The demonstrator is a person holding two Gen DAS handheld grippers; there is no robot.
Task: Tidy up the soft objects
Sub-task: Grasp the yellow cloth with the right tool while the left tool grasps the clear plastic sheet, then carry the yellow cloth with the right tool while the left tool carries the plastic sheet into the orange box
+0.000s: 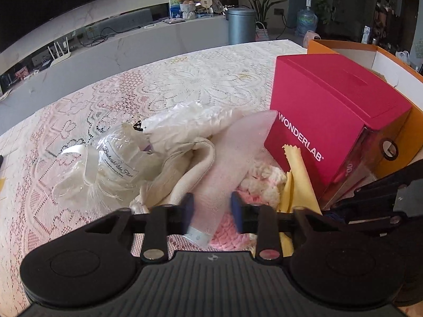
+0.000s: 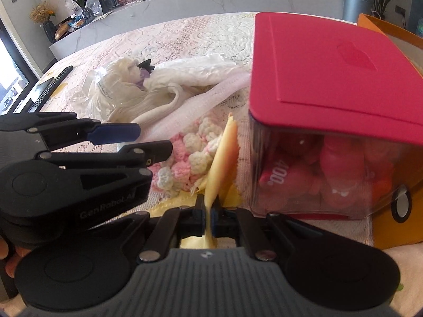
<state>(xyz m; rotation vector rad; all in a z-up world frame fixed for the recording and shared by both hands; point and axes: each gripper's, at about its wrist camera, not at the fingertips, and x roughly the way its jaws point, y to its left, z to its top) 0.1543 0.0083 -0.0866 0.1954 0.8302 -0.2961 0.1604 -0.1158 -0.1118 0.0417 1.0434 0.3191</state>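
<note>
Right gripper: jaws pressed together, pinching a fold of the yellow cloth. The cloth is standing up from the pads in a narrow peak, and the rest of it is lying flat on the worktop under the gripper.

Left gripper: jaws standing partly spread, straddling the near end of a translucent pink mesh pouch. Pads look just beside the pouch edges; whether they are pressing on it cannot be told. In the right wrist view this gripper is coming in from the left, blue pad showing over the pouch.

Just beyond both grippers, a pink-and-white crocheted piece is lying on the worktop, partly tucked under the mesh pouch and touching the yellow cloth.

Farther left, a cream knitted fabric is bunching against the pouch. Beside it a clear plastic bag with a white ribbon and a script label is holding pale soft items. Behind these a crinkled white plastic wrap is stretching toward the right.

To the right, a magenta box printed WONDERLAB is sitting tilted, one corner of the yellow cloth resting against its near face. Its clear lower side is showing pink contents. Behind and right of it, an orange box, open on top.

A white lace cloth is covering the worktop.
</note>
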